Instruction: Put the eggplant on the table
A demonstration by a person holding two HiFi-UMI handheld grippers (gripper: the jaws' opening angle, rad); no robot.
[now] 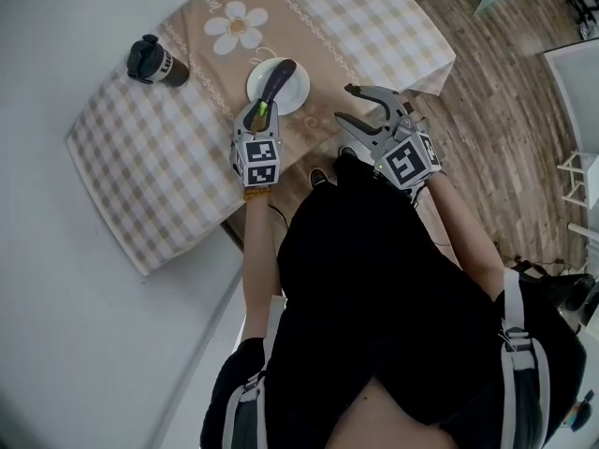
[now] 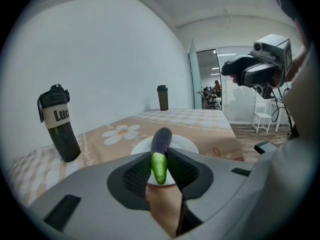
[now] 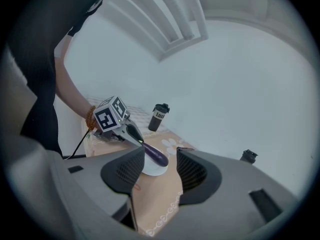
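A dark purple eggplant [image 1: 278, 80] with a green stem end [image 2: 159, 168] slants over a white plate [image 1: 298, 96] on the checked tablecloth [image 1: 140, 176]. My left gripper [image 1: 261, 112] is shut on the stem end, and the purple body [image 2: 161, 143] points away from me over the plate [image 2: 186, 144]. Whether the far tip touches the plate I cannot tell. My right gripper [image 1: 360, 106] hangs open and empty just off the table's near corner, to the right of the left one. From the right gripper view, the eggplant [image 3: 156, 156] and plate [image 3: 152, 171] show between its open jaws [image 3: 161, 171].
A dark drink bottle [image 1: 154, 62] stands on the cloth left of the plate, with a daisy print [image 1: 237, 26] behind the plate. A second dark bottle [image 2: 163, 98] stands at the table's far end. Wooden floor [image 1: 505, 92] and white furniture [image 1: 576, 82] lie to the right.
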